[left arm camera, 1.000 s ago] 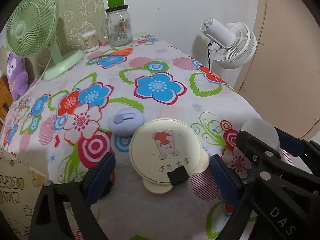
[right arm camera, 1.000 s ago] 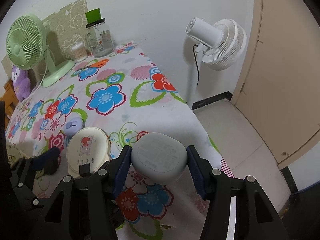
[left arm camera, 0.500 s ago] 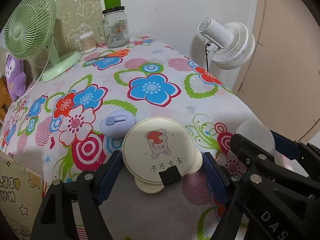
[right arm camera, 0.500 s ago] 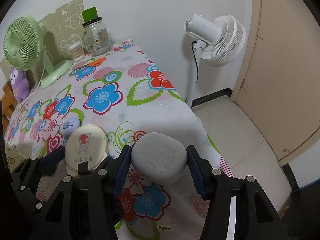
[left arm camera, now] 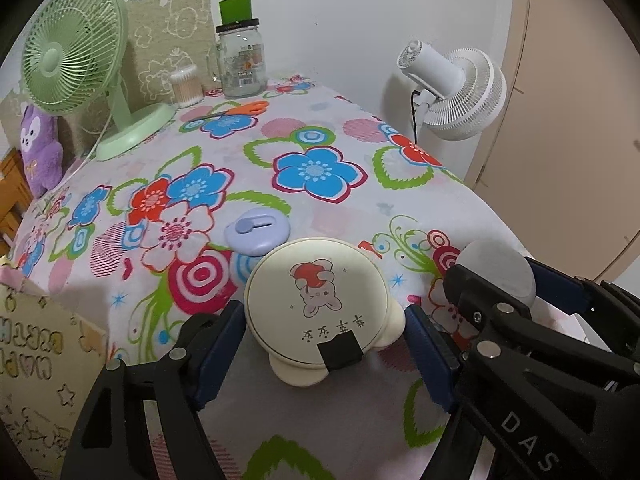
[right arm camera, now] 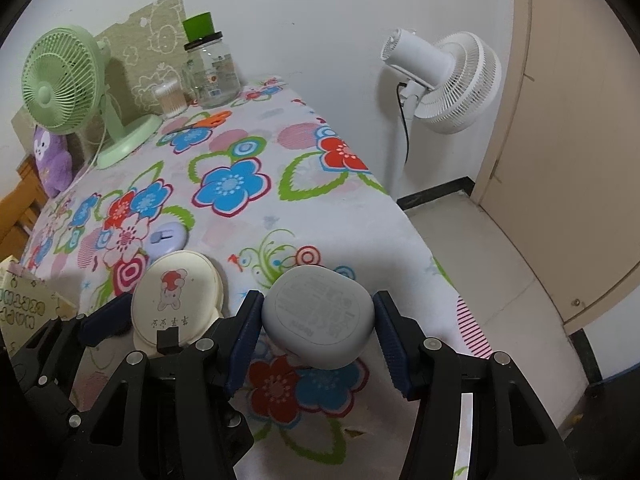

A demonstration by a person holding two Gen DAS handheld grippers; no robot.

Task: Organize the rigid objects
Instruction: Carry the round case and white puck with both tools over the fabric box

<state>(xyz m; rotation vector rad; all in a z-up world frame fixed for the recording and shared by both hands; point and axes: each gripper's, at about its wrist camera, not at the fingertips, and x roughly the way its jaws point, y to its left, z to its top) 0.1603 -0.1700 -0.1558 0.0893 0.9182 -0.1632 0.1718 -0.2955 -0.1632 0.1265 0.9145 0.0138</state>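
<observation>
Since a second ago the left hand-held gripper (left arm camera: 324,340) has narrowed its jaws around the cream bear-print case (left arm camera: 320,304) on the floral desk (left arm camera: 320,168), while the right hand-held gripper (right arm camera: 318,330) still pinches the grey rounded case (right arm camera: 320,316).

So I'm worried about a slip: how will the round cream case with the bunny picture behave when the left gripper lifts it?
The round cream case with the bunny picture looks like hard, smooth plastic, so probably stiff but slippery. The left gripper, whose jaws have just been closing, meets curved rims, so it may pivot. It looks flat and thin, likely light.
</observation>
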